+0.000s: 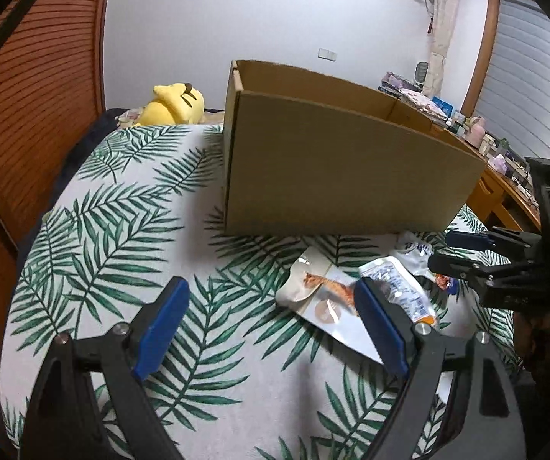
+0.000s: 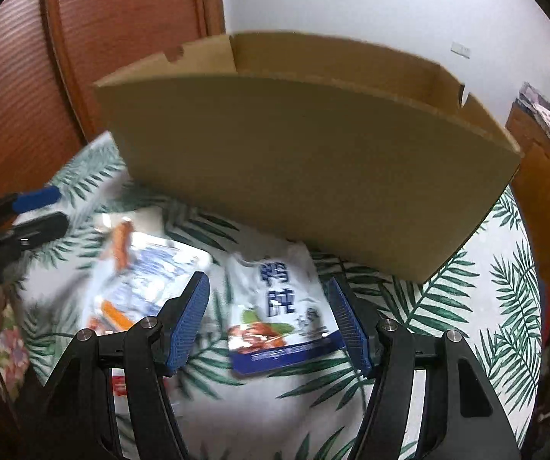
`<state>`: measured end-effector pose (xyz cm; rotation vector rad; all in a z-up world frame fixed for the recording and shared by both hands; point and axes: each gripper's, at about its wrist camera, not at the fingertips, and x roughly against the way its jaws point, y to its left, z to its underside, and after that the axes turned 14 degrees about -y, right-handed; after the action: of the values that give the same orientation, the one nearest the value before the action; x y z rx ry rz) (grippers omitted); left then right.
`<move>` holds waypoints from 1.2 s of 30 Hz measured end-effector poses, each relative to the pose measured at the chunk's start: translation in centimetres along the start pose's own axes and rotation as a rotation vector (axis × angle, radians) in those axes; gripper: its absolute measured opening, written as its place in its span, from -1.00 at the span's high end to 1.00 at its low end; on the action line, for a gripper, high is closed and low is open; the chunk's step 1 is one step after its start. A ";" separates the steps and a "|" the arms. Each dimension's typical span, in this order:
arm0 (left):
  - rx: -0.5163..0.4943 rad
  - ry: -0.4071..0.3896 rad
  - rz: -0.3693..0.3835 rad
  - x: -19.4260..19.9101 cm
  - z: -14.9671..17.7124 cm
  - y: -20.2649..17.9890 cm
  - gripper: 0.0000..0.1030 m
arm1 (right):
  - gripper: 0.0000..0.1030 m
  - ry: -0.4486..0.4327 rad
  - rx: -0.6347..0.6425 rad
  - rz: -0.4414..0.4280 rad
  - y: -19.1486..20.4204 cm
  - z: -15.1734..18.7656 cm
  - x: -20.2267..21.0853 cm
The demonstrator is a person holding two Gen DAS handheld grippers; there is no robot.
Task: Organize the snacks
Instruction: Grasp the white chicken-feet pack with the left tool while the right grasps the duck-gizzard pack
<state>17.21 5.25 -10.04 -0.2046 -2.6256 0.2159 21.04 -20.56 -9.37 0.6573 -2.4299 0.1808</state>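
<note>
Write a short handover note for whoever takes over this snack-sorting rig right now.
Left gripper: open, nothing between its fingers, above the leaf-print cover beside the snack pile.
Right gripper: open, not gripping, fingers either side of the white-and-blue snack packet, which lies flat.
Cardboard box: open top, just behind the packets; what shows of its inside looks empty.
Other packets: shrimp-picture pouch and a clear-wrapped packet, overlapping on the cover.
Done: nothing visibly boxed.
Left: grasp each packet and put it in the box.

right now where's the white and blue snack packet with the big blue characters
In the right wrist view the white and blue snack packet lies on the leaf-print cover, just in front of the cardboard box.
</note>
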 end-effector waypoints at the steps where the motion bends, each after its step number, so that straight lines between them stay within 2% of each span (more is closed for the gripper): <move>1: 0.001 0.001 0.000 -0.1 0.0 0.1 -0.71 | -0.28 0.016 -0.004 -0.004 -0.3 0.1 -0.5; 8: -0.002 0.007 0.016 -0.8 0.2 -0.1 -0.71 | -0.30 0.084 0.018 -0.006 -0.6 0.7 -2.7; 12: -0.004 0.013 0.023 -1.1 0.2 -0.5 -0.71 | -0.40 0.087 0.050 -0.016 -0.2 0.8 -3.1; 18: -0.015 0.023 0.030 -1.2 0.4 -1.4 -0.71 | -0.40 0.083 0.054 -0.031 -0.4 0.9 -3.3; 21: -0.018 0.025 0.034 -1.1 0.4 -1.7 -0.71 | -0.21 0.092 0.059 -0.039 -0.5 0.9 -2.9; 26: -0.032 0.031 0.053 -1.3 0.2 -3.0 -0.71 | -0.18 0.088 0.052 -0.039 -0.8 1.7 -1.4; 33: -0.031 0.056 0.083 -2.2 -0.1 -5.0 -0.70 | -0.17 0.041 -0.021 -0.071 -2.3 2.7 0.9; 36: -0.025 0.086 0.104 -3.0 -0.2 -6.0 -0.63 | -0.18 0.017 -0.032 -0.074 -2.9 3.0 1.9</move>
<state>19.26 -1.12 -10.12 -0.3513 -2.5363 0.2046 19.54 -24.70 -10.73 0.7264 -2.3829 0.1166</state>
